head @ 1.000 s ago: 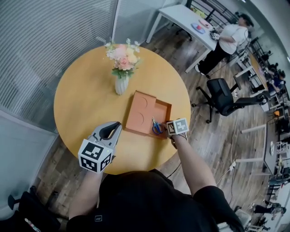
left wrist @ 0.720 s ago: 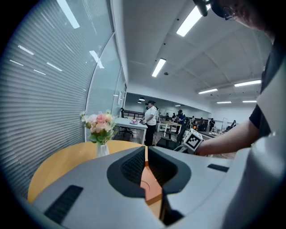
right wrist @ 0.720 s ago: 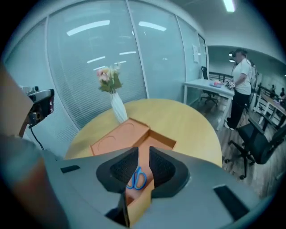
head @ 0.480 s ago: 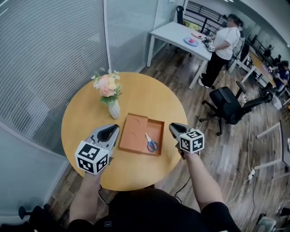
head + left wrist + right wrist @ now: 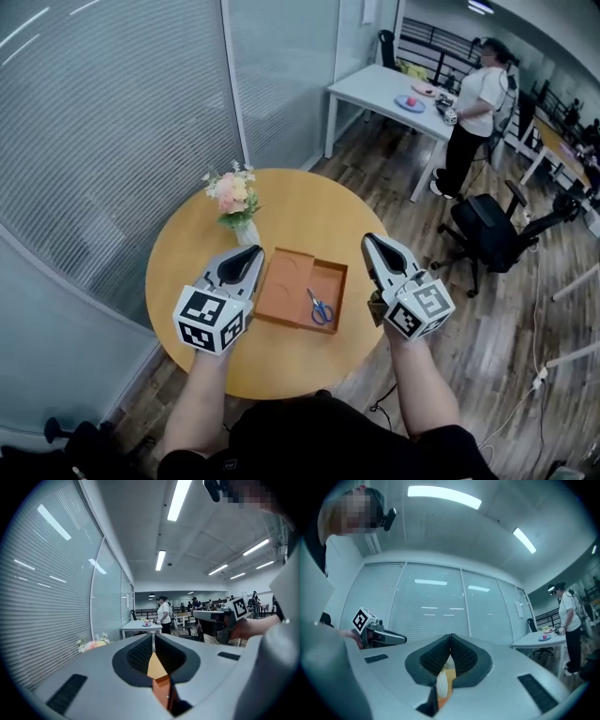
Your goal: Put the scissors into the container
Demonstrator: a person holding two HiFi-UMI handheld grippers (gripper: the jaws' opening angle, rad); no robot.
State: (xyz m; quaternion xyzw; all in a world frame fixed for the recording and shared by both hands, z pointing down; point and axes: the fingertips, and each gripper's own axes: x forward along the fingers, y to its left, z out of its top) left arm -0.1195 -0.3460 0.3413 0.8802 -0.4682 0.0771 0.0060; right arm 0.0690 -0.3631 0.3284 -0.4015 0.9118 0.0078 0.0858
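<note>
Head view: right gripper (image 5: 370,246) now higher, clear of scissors (image 5: 320,307).

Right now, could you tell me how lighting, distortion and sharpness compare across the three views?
Head view: evenly lit and sharp, scissors clear in the container, though the fisheye bows the glass wall. Left gripper view: ceiling strip lights blown out, dark vignette round the edges. Right gripper view: bluish cast, overhead light glaring, window frames curved by the lens.

readable text: none
left gripper cube (image 5: 210,320): black-and-white square patterns (no letters, no digits)
right gripper cube (image 5: 421,308): same kind of patterns
brands, numbers, signs: none legible
</note>
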